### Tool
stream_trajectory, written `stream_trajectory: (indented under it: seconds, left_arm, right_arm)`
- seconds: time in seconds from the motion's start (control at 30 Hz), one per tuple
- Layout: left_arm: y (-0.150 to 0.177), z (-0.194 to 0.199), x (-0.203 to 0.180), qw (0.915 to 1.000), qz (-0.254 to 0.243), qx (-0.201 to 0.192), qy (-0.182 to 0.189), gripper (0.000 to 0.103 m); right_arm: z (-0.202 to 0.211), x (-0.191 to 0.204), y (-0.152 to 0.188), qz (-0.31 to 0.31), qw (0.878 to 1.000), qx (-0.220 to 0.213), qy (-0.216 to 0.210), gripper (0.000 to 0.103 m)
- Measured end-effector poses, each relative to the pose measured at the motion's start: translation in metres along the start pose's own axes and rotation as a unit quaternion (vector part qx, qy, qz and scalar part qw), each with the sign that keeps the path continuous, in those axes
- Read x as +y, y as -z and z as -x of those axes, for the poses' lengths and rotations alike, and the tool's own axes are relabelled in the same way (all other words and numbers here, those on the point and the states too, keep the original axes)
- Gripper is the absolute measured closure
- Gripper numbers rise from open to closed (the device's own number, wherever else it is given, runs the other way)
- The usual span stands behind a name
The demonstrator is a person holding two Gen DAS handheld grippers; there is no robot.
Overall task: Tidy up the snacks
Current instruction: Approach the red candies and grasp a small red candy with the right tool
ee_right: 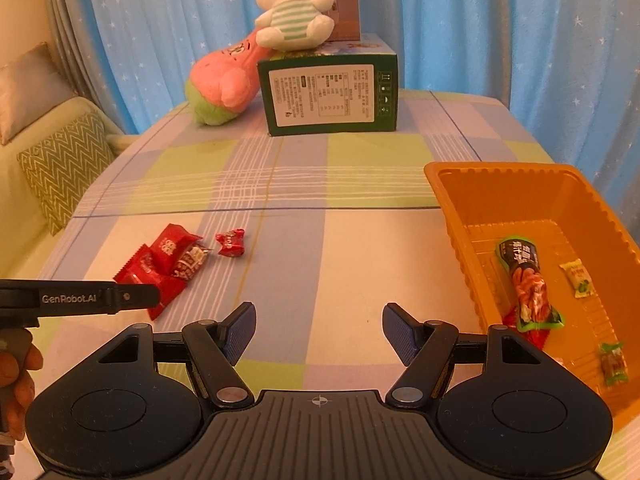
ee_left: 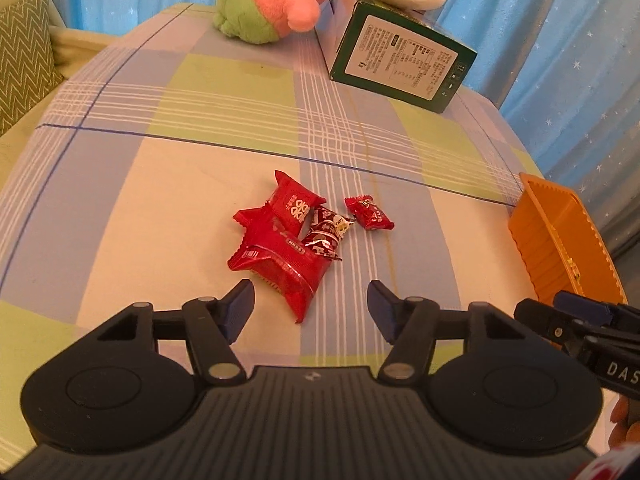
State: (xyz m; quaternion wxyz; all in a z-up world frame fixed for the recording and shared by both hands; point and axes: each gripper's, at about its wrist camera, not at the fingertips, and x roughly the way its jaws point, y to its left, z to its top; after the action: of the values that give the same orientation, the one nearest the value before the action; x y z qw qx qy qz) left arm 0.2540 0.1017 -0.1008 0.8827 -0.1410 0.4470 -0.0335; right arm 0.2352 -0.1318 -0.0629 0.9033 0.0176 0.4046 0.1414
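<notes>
Several red snack packets [ee_left: 286, 240] lie in a small pile on the checked tablecloth, with one small red candy [ee_left: 369, 213] just apart on the right. My left gripper [ee_left: 310, 308] is open and empty, just short of the pile's near end. The pile also shows in the right wrist view [ee_right: 168, 264], with the small candy [ee_right: 230, 243] beside it. My right gripper [ee_right: 319, 330] is open and empty over bare cloth, left of the orange tray [ee_right: 452, 200]. The tray holds a long dark sausage packet [ee_right: 528, 284] and small wrapped candies [ee_right: 578, 279].
A green box [ee_right: 328, 94] stands at the table's far side with a white rabbit plush [ee_right: 294, 12] on it and a pink and green plush [ee_right: 224, 84] leaning beside it. A sofa with a zigzag cushion [ee_right: 64, 164] is on the left. Blue curtains hang behind.
</notes>
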Motion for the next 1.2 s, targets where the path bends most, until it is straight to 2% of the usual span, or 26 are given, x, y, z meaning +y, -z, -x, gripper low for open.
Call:
stream_trajectory:
  seconds: [0.23,0.33,0.5,0.57,0.7,0.97,1.13,1.2]
  left_arm:
    - [-0.012,-0.019,0.004,0.9998,0.011,-0.01,0.01,0.046]
    - [-0.015,-0.026,0.004,0.9999,0.006,-0.01,-0.006,0.046]
    - [-0.018,-0.029,0.014,0.9994,0.018,-0.016,-0.025,0.056]
    - [-0.019,-0.03,0.016,0.9994,0.017,-0.018,-0.024,0.057]
    - [-0.022,-0.029,0.016,0.9996,0.003,-0.019,-0.023,0.071]
    - [-0.019,-0.014,0.025,0.999,-0.044,0.0,-0.012,0.073]
    - [-0.016,-0.008,0.034,0.9973,-0.07,0.012,-0.02,0.073]
    - [-0.015,-0.007,0.036,0.9967,-0.076,0.008,-0.028,0.068]
  right_arm:
    - [-0.015,-0.005,0.002,-0.001,1.0,0.009,0.004,0.033]
    - [-0.019,-0.007,0.002,-0.002,1.0,0.011,0.004,0.033]
    - [-0.025,-0.007,0.002,-0.002,1.0,0.012,0.005,0.033]
    - [-0.027,-0.007,0.002,0.0,1.0,0.013,0.005,0.033]
    - [-0.032,-0.005,0.001,0.002,1.0,0.014,0.002,0.033]
    - [-0.048,0.008,-0.008,0.011,1.0,0.004,-0.025,0.033]
    - [-0.064,0.023,-0.019,0.02,0.998,-0.01,-0.052,0.033]
    - [-0.073,0.028,-0.024,0.021,0.998,-0.012,-0.06,0.033]
